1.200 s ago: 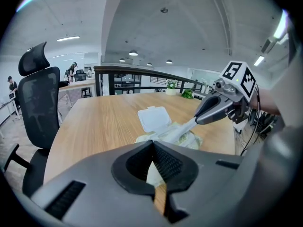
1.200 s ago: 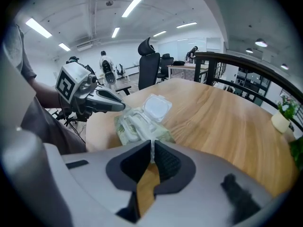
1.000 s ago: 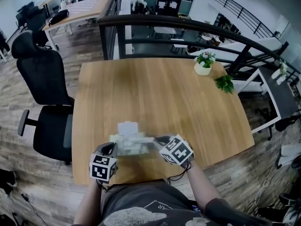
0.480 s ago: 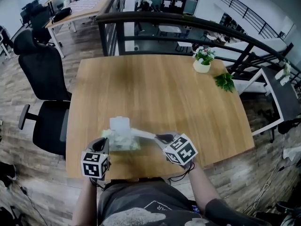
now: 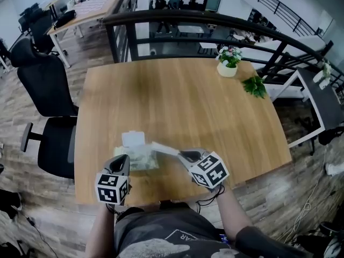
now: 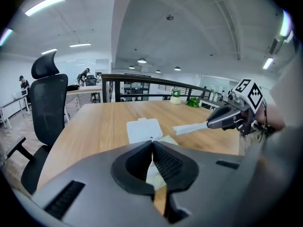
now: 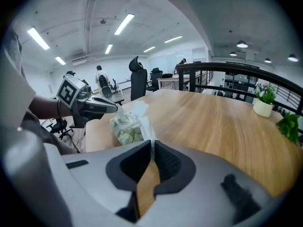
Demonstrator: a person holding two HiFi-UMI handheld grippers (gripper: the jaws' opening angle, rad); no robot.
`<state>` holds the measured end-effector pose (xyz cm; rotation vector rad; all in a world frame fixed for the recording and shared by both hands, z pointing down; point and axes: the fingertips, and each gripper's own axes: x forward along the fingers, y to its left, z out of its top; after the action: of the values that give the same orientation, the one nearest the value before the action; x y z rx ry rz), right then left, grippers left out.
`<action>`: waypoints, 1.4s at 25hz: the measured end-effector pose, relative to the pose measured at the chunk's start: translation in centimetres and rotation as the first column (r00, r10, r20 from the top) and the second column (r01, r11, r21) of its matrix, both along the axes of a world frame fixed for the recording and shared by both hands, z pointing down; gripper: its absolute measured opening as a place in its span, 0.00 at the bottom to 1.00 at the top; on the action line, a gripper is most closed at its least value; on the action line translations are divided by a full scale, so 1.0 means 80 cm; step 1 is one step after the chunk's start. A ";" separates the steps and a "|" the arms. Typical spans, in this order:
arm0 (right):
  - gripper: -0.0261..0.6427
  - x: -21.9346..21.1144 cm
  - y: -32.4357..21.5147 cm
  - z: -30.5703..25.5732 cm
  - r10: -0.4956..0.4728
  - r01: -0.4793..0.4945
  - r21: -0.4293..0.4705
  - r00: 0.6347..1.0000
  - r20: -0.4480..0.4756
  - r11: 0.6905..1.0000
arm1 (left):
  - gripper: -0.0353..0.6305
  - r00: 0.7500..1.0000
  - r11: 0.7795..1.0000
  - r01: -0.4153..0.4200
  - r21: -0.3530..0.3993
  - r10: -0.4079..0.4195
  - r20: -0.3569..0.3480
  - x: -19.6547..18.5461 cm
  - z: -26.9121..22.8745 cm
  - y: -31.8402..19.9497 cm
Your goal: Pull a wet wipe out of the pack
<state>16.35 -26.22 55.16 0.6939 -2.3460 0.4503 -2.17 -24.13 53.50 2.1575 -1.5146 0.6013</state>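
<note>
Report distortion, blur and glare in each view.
Head view: fisheye bows the table edges and railing; light is even, no glare. Left gripper view: dark round vignette, bright ceiling strips, foreground soft. Right gripper view: same vignette, wet wipe pack fairly sharp.

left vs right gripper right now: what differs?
The left gripper is shut on the edge of the wipe pack. The right gripper is shut on the wet wipe, which stretches back to the pack.
The left gripper is right at the pack, while the right gripper is off to its right, clear of it.
Shared: both have closed jaws and angle down over the table.
</note>
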 end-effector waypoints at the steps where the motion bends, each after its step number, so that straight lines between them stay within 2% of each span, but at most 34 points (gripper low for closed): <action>1: 0.10 -0.001 0.003 -0.002 0.010 -0.010 0.002 1.000 -0.005 1.000 | 0.08 1.000 1.000 -0.016 0.000 0.016 -0.008 0.003 0.000 0.002; 10: 0.10 -0.035 0.061 -0.029 0.128 -0.127 0.029 0.992 -0.018 0.991 | 0.08 0.990 0.992 -0.128 0.016 0.128 -0.058 -0.023 -0.015 0.054; 19: 0.10 -0.073 0.134 -0.038 0.258 -0.256 0.067 0.965 -0.039 0.965 | 0.08 0.986 0.984 -0.148 0.098 0.155 -0.067 -0.090 -0.043 0.124; 25: 0.10 -0.105 0.216 -0.060 0.316 -0.313 0.095 0.948 -0.022 0.945 | 0.08 0.982 0.980 -0.166 0.112 0.175 -0.071 -0.139 -0.052 0.205; 29: 0.10 -0.124 0.267 -0.062 0.367 -0.366 0.098 0.930 -0.001 0.926 | 0.08 0.971 0.969 -0.213 0.124 0.224 -0.082 -0.154 -0.058 0.252; 35: 0.10 -0.142 0.328 -0.056 0.471 -0.470 0.095 0.882 0.016 0.877 | 0.08 0.956 0.954 -0.266 0.137 0.279 -0.091 -0.179 -0.059 0.301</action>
<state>5.03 0.02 50.70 1.3244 -2.1884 0.5422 -16.46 -0.03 48.77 2.4761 -1.2351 0.4782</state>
